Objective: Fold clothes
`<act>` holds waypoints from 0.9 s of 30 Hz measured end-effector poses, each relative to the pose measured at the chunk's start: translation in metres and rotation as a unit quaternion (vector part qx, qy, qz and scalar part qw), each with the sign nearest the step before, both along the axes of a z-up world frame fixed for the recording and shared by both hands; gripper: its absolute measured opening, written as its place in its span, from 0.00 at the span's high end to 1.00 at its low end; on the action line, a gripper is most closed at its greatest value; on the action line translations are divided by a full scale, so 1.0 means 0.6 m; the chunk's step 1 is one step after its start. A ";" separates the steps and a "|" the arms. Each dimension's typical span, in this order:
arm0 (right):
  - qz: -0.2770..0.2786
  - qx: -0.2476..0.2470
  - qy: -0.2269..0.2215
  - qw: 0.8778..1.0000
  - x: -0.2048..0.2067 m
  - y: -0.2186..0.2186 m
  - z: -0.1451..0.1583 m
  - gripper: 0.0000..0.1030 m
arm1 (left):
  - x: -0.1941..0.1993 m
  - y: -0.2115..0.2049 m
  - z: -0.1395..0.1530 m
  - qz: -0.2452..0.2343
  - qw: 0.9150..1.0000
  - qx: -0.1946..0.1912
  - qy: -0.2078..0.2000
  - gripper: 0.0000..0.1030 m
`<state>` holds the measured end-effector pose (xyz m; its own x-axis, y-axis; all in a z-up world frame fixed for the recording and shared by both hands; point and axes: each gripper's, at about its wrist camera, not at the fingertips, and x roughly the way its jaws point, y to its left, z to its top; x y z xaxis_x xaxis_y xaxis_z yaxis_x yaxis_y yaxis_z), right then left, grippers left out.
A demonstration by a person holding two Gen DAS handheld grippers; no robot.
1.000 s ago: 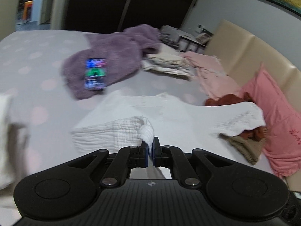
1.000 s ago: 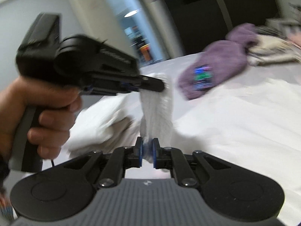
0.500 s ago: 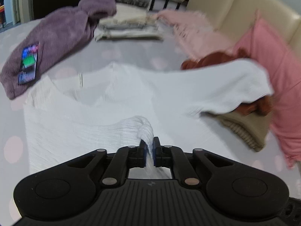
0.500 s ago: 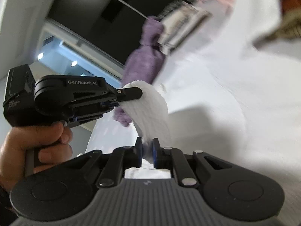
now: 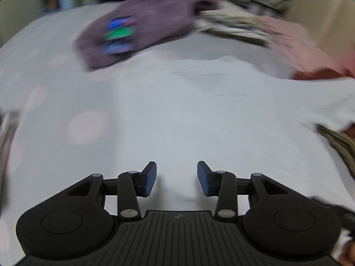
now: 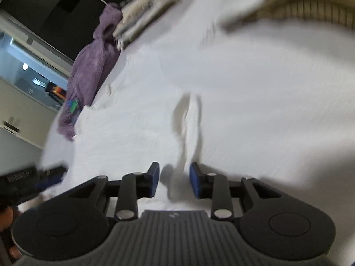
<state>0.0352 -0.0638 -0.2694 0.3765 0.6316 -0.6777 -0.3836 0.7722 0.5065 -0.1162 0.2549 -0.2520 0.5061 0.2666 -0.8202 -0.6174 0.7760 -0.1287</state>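
In the left wrist view, the left gripper sits at the lower centre of the frame, its black fingers spread wide, blue pads facing each other across a bare gap and holding nothing. Beneath and ahead of it the white garment fills the middle of the frame: a soft, faintly ribbed cotton-like cloth lying flat, with one sleeve stretching to the right edge. It lies on a pale bedsheet with faded pink dots, seen at left. At upper centre is a fuzzy purple fleece, rumpled, with a bright blue and green patch on it. To its right a flat stack of beige and striped cloth is blurred, and a pink fabric runs toward the upper right. A ribbed tan knit peeks out at the right edge under the white sleeve.

In the right wrist view, the frame is tilted. The right gripper is at lower centre, fingers parted and released; a raised ridge of the white garment stands up between them, touching neither pad clearly. The crinkled white cloth covers most of the frame. The purple fleece runs down the left, the folded stack lies at upper centre, and the tan knit at upper right. The other gripper's black body is blurred at lower left.
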 end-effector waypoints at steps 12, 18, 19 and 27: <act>0.153 -0.129 -0.126 0.972 -0.051 0.088 -0.010 0.68 | -0.012 0.040 -0.082 -0.008 0.999 0.006 0.040 0.69; 0.131 -0.099 -0.132 0.977 -0.035 0.067 0.000 0.68 | -0.043 0.031 -0.039 -0.011 1.000 0.014 -0.008 0.66; 0.124 -0.094 -0.135 0.979 -0.031 0.064 0.003 0.68 | -0.041 0.029 -0.027 -0.011 1.000 0.014 -0.017 0.64; 0.004 -0.027 -0.137 0.990 0.014 -0.019 0.052 0.68 | 0.087 -0.037 0.024 -0.078 0.996 0.017 -0.046 0.59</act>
<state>0.0433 -0.0751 -0.2382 0.5462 0.6015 -0.5830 -0.5079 0.7913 0.3405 -0.0641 0.2325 -0.2378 0.6164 0.2055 -0.7601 -0.4760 0.8662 -0.1518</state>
